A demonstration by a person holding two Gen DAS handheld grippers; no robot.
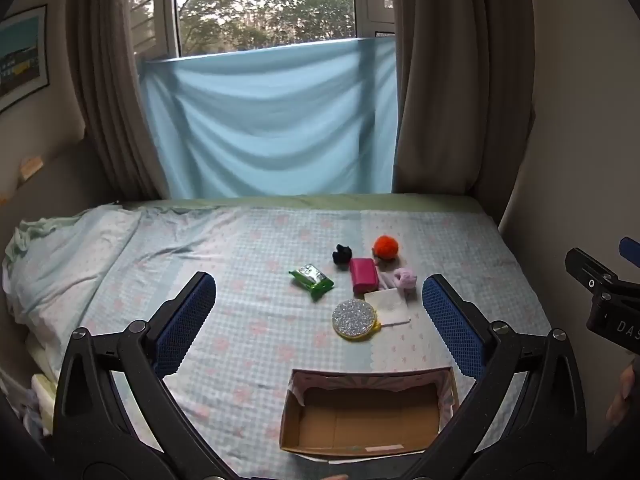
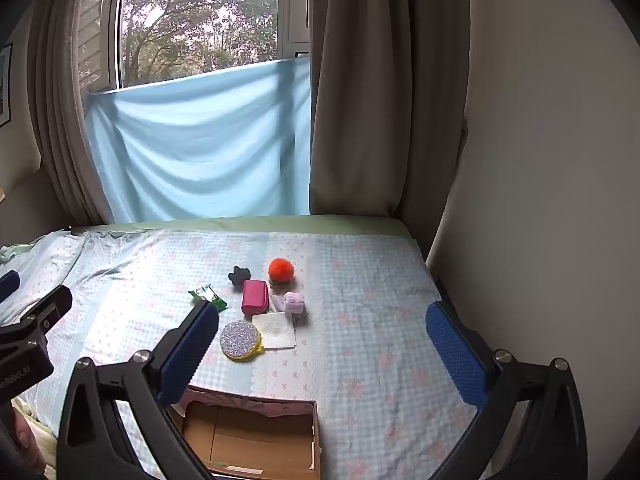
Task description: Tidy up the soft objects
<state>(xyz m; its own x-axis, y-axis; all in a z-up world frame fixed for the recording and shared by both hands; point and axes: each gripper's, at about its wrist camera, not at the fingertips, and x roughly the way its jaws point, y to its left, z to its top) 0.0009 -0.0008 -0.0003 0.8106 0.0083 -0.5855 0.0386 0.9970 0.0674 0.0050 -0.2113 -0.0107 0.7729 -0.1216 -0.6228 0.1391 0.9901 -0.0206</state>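
**Since the box is empty, nothing is sorted yet**

While both grippers hover over the bed (image 1: 160,240), the cardboard box (image 1: 368,416) sits at 6 o'clock in the left wrist view with only bare cardboard inside. My read: task at zero, every item left to move.

Cluster on the bed, clock positions from the pink pouch (image 1: 363,276) at its middle, left wrist view:
- orange pom-pom (image 1: 386,247) at 1 o'clock, just beside
- black soft item (image 1: 341,255) at 11 o'clock, near; too small to identify
- green wipes pack (image 1: 312,279) at 9 o'clock, near, not touching
- lilac soft item (image 1: 405,279) at 3 o'clock, just beside
- white tissue square (image 1: 388,307) at 5 o'clock
- glittery round disc (image 1: 354,318) at 6 o'clock, yellow rim, its edge over the tissue's corner

All seven lie between the box and the window (image 1: 264,4), apart from the box.

Left gripper (image 1: 318,296): jaws wide apart, holding nothing, cluster framed between them.
Right gripper (image 2: 322,326): jaws also wide apart, nothing held; its left finger covers part of the wipes pack in its own view.

Disc looks rigid, so it may not count as soft; can't tell from here.
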